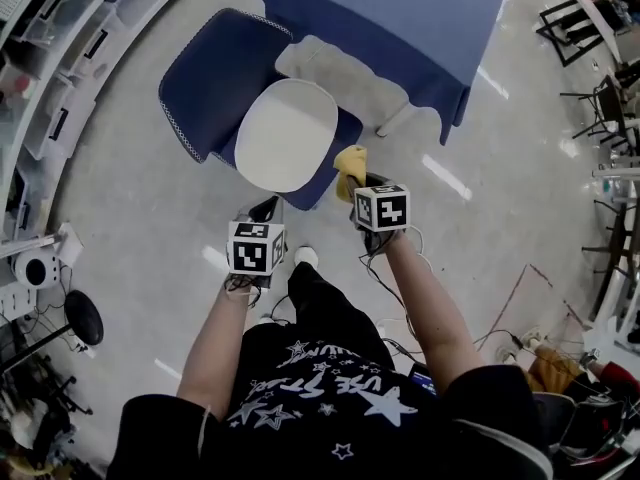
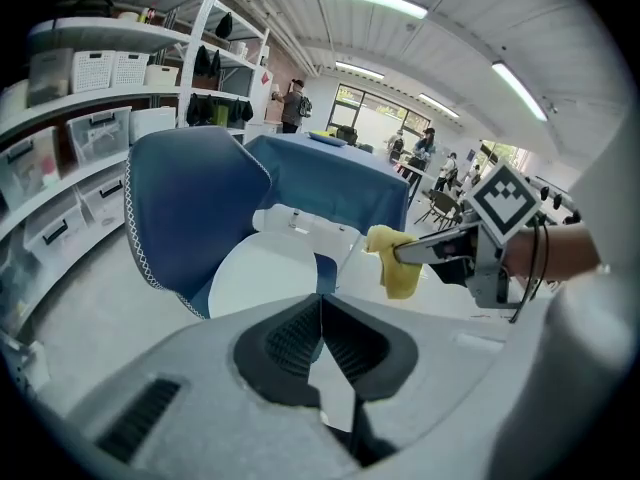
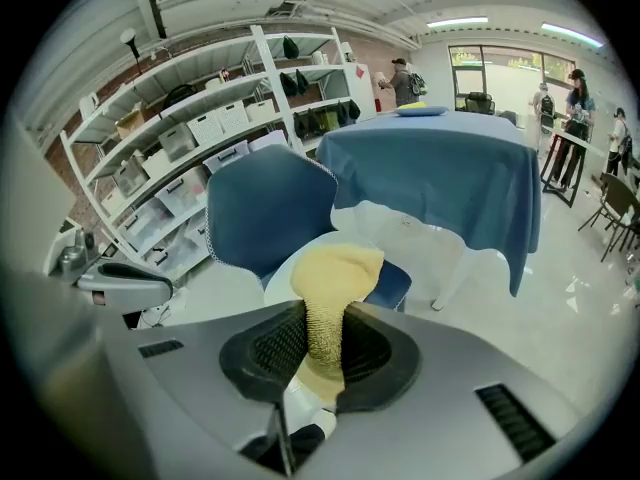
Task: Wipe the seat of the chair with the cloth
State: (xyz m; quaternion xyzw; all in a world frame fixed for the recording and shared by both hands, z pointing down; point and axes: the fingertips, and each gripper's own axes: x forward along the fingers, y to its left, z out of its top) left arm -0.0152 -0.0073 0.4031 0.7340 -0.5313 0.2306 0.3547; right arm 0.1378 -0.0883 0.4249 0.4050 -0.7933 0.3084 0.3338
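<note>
Blue drape over the table [image 1: 400,18], which stands just behind the chair [image 1: 200,88]; shelving [image 1: 60,78] runs along the left. The chair has a blue back and a white seat [image 1: 285,133], bare and open from the front. A pale second chair [image 1: 340,73] sits between it and the table and may crowd the far edge. The cloth [image 3: 335,268] is yellow, soft and light, and will likely bunch rather than lie flat. It is held just beside the seat's right front edge; contact unclear. Right hand-held gripper [image 3: 325,343] is clamped on the cloth's bunched end, a fair hold for wiping. Left hand-held gripper [image 2: 320,333] has its jaws together, empty, near the seat's front.
</note>
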